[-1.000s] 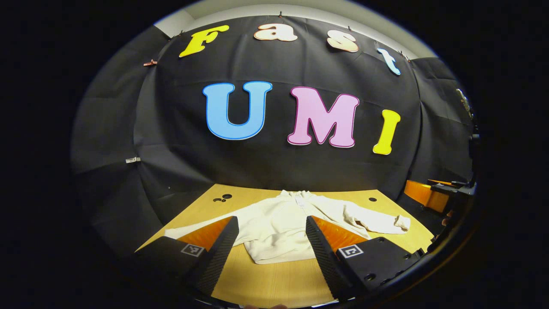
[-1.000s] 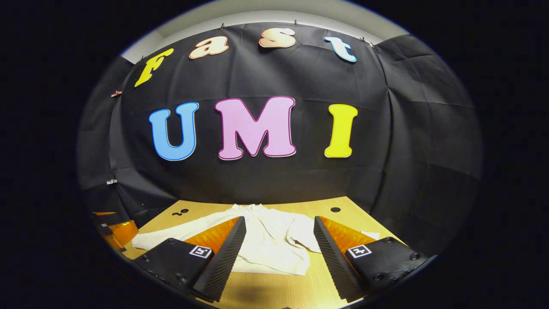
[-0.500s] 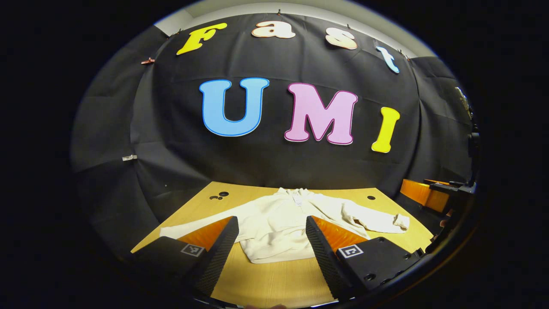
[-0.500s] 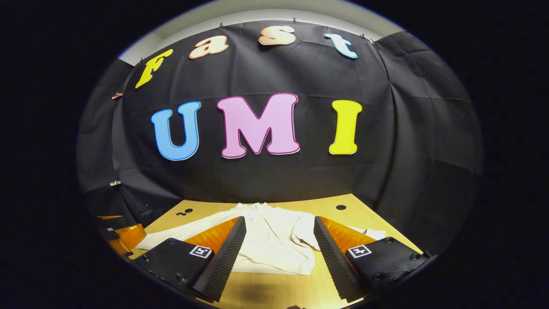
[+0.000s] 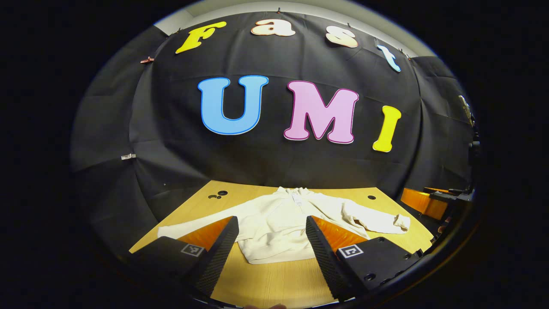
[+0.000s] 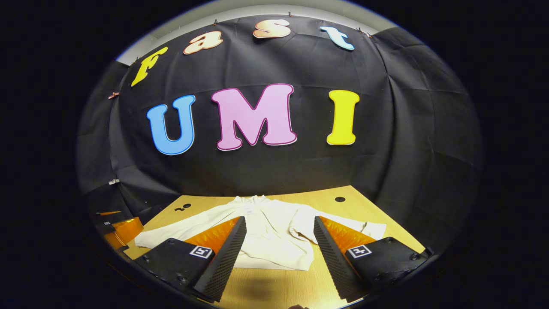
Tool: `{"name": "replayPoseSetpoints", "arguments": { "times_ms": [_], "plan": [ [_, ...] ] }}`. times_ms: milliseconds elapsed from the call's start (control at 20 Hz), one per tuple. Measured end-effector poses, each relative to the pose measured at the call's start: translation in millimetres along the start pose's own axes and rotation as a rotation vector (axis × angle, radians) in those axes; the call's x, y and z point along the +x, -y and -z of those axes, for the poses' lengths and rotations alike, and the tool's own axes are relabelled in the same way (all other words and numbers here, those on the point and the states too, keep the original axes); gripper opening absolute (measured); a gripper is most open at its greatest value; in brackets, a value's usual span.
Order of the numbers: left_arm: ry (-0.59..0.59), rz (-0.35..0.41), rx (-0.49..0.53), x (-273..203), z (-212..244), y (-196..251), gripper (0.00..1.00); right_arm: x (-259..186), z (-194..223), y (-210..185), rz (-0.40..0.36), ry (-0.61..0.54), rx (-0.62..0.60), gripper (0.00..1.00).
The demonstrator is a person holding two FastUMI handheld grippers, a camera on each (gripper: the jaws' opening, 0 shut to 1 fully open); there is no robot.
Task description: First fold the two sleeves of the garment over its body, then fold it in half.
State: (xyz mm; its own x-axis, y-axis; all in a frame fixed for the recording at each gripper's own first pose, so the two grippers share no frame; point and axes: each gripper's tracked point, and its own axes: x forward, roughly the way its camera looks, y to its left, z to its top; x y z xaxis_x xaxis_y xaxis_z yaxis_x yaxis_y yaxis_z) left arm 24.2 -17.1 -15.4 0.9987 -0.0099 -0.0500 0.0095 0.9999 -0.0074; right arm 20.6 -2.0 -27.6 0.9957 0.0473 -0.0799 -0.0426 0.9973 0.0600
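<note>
A: Item one, garment (image 5: 274, 225). We log a cream long-sleeved top lying flat on the table (image 5: 274, 279), neck toward the wall, hem toward us, both sleeves spread outward

B: Condition?

A: Unfolded. We judge no step of the task done yet. The sleeve on the view's left (image 5: 193, 226) runs out long and fairly straight; the one on the right (image 5: 377, 221) is rumpled, its cuff curled near the table edge

B: Handling notes?

A: Soft, light and limp, by our reading of the creases. It should drape and sag once lifted, nothing fragile, likely some drag on the wood. We'd expect a pinched layer to bring a second layer up with it

B: Where do we take hold?

A: At a cuff or just inside it, single layer, then carry it across the body. For the later halving, the hem corners, one per tool

B: Item two, tools?

A: Left gripper (image 5: 270, 244): fingers spread wide, nothing between them, held above the near table edge with the garment's body framed in the gap. Right gripper (image 6: 279, 246): likewise wide apart and empty, looking at the same top from slightly to the right. Neither touches cloth

B: Anything else?

A: An orange-and-black part at the far right of the left gripper view (image 5: 424, 201), probably the other tool; we cannot tell more
</note>
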Motion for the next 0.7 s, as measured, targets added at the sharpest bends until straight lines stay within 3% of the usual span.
{"name": "replayPoseSetpoints", "arguments": {
  "times_ms": [250,700],
  "plan": [
    [-0.008,-0.013,0.003,5.4,2.7,-0.7,0.98,4.0,5.8,4.7,0.008,-0.02,0.0,0.97],
    [-0.033,-0.024,0.03,15.3,9.7,0.9,0.97,56.6,25.9,83.3,0.134,-0.104,0.043,0.96]
  ]
}}
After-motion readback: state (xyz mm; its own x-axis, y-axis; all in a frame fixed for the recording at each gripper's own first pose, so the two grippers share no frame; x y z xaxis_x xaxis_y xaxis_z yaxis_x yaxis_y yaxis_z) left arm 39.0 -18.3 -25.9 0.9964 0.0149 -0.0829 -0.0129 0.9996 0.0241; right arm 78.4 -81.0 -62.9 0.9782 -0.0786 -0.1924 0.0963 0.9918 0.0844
